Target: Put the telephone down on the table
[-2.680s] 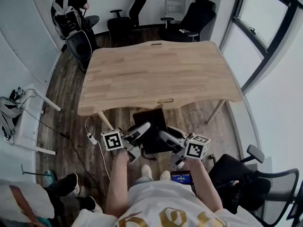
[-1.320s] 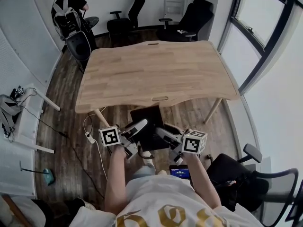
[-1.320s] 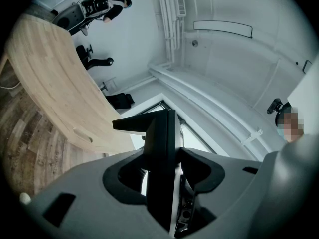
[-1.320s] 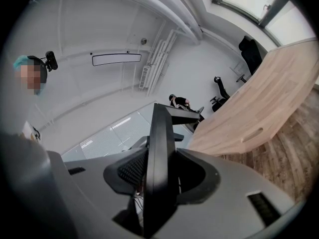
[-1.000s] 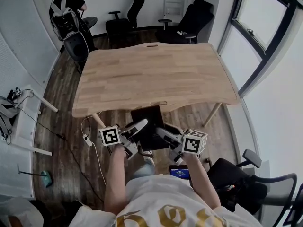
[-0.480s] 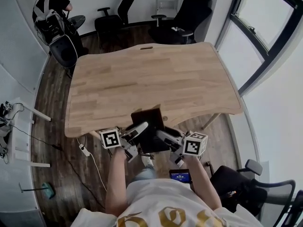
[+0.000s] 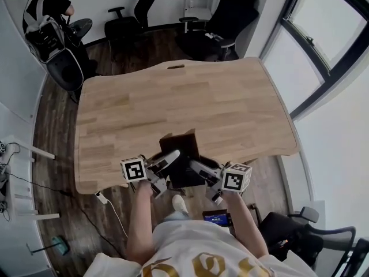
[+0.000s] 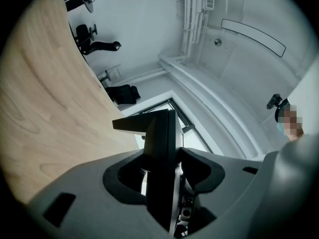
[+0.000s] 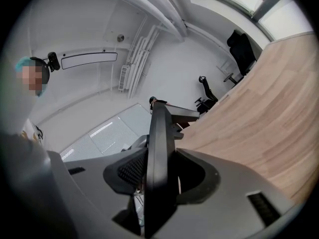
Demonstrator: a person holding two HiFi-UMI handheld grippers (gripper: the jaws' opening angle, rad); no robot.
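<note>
Over the near edge of the bare wooden tabletop [image 7: 173, 97], the left gripper [image 7: 171, 157] and right gripper [image 7: 195, 166] each clamp a side of the dark telephone [image 7: 180, 152], held aloft; the carry seems nearly done, and what remains is lowering it level onto the wood before letting go.

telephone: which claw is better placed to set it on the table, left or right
Neither clearly. The left claw and the right claw each clamp an opposite side of the black telephone, with its far end over the near edge of the wooden table. Lowering with both together looks best.
</note>
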